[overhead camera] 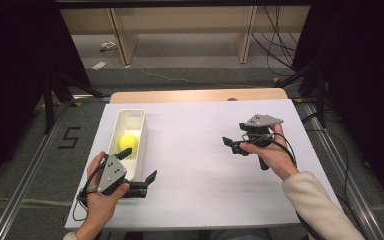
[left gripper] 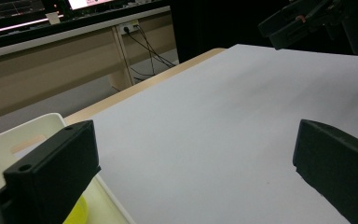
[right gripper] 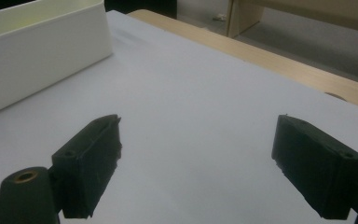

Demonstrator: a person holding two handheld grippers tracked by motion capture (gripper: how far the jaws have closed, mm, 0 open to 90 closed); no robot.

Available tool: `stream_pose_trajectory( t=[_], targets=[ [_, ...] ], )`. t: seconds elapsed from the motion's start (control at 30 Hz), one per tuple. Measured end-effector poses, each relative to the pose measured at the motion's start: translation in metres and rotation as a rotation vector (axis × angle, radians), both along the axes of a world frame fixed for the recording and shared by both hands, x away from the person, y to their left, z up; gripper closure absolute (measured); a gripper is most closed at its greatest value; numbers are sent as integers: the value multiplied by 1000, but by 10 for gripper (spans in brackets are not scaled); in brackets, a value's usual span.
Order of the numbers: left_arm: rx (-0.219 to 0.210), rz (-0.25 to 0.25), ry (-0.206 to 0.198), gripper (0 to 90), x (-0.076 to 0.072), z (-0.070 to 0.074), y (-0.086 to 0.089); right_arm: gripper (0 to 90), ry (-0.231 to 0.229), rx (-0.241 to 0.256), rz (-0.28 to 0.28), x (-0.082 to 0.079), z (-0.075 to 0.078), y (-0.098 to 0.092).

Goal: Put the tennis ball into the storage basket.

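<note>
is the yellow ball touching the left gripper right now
Cannot tell. In the high view one jaw of the left gripper reaches over the white bin close to the yellow ball. The left gripper view crops the ball behind that jaw.

Wooden table (overhead camera: 195,95) under white sheet (overhead camera: 205,165), white bin (overhead camera: 141,145) on its left.

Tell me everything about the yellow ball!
The yellow ball is round, bright yellow-green and plain. It lies inside the long white bin at the table's left side, near the bin's middle, tinting the bin walls yellowish. Nothing grips it. The left hand-held gripper is open just in front of it, one jaw over the bin close to the ball.
</note>
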State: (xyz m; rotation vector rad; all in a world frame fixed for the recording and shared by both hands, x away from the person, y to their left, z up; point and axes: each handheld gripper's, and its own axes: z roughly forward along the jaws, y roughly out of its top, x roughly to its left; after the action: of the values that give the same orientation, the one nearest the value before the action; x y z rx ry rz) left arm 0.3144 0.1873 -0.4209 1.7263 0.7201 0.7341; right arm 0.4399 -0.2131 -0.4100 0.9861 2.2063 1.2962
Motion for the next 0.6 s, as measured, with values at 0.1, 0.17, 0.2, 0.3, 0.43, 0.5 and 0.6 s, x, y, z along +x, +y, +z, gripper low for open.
stream_pose_trajectory(
  t=[0.1,0.17,0.2,0.3,0.43,0.5,0.6],
  targets=[
    [-1,0,0,0,0,0,0,161,6,-1,-4,-2,-2,-3],
    [-2,1,0,0,0,0,0,161,7,-5,-7,-4,-3,-6],
    [-2,2,0,0,0,0,0,161,9,-5,-9,-5,-3,-8],
    [-1,1,0,0,0,0,0,161,8,-6,-15,-8,-5,-12],
    [3,1,1,0,0,0,0,161,13,-5,-25,-13,-7,-20],
    [0,2,1,0,0,0,0,161,17,-5,-33,-15,-8,-24],
    [1,2,1,0,0,0,0,161,17,-5,-41,-18,-10,-30]
  ],
)
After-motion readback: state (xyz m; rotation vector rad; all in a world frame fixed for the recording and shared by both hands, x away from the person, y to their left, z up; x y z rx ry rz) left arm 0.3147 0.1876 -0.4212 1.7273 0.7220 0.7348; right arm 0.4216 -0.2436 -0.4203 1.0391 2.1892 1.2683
